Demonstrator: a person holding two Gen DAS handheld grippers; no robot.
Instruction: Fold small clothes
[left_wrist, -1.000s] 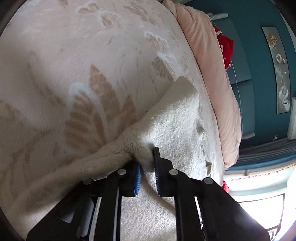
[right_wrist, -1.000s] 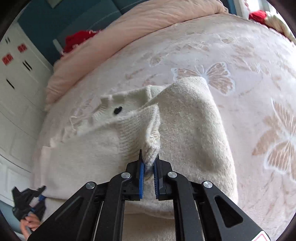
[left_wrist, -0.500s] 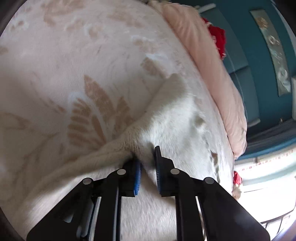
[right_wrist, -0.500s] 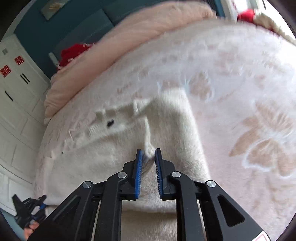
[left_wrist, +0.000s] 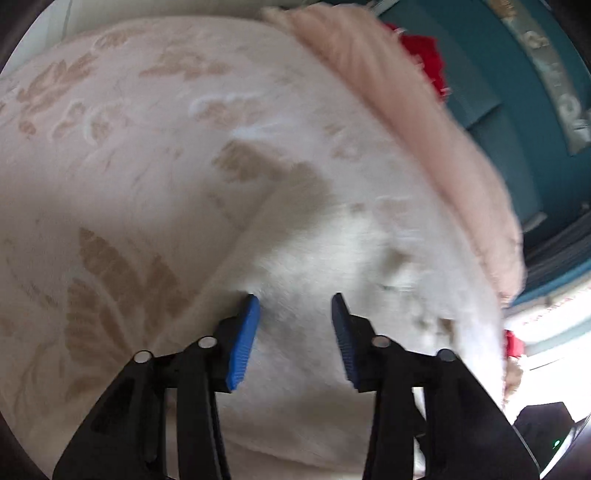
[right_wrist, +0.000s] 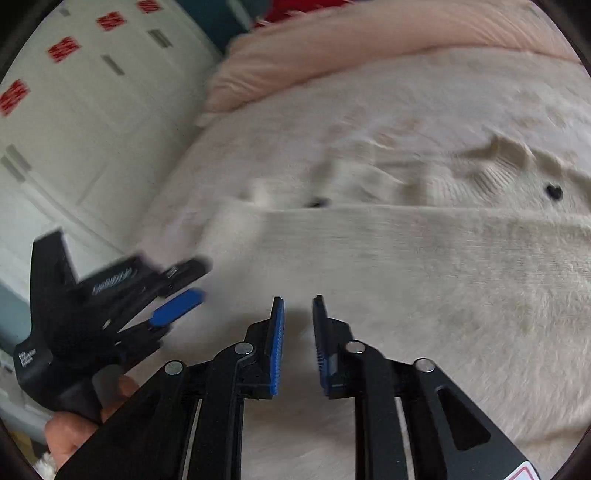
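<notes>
A cream knit sweater (left_wrist: 332, 251) lies flat on the bed, blurred by motion. In the right wrist view the sweater (right_wrist: 424, 258) shows a straight folded edge and a black button (right_wrist: 554, 192) near its far side. My left gripper (left_wrist: 294, 297) hovers over the cloth, its jaws opening, with nothing pinched between the blue pads. My right gripper (right_wrist: 297, 298) hangs over the near part of the sweater, jaws closing to a narrow gap with nothing in it. The left gripper (right_wrist: 195, 282) also shows at the left of that view, held by a hand (right_wrist: 74, 432).
A pink bedspread (left_wrist: 129, 166) with tan leaf patterns covers the bed. A rolled pink duvet (left_wrist: 424, 129) runs along the far side with something red (left_wrist: 428, 62) behind it. White wardrobe doors (right_wrist: 74, 129) stand to the left of the bed.
Both grippers have let go of the sweater, which now lies flat. The left jaws have spread wider. The right gripper has swung left along the sweater, close to the left gripper.
</notes>
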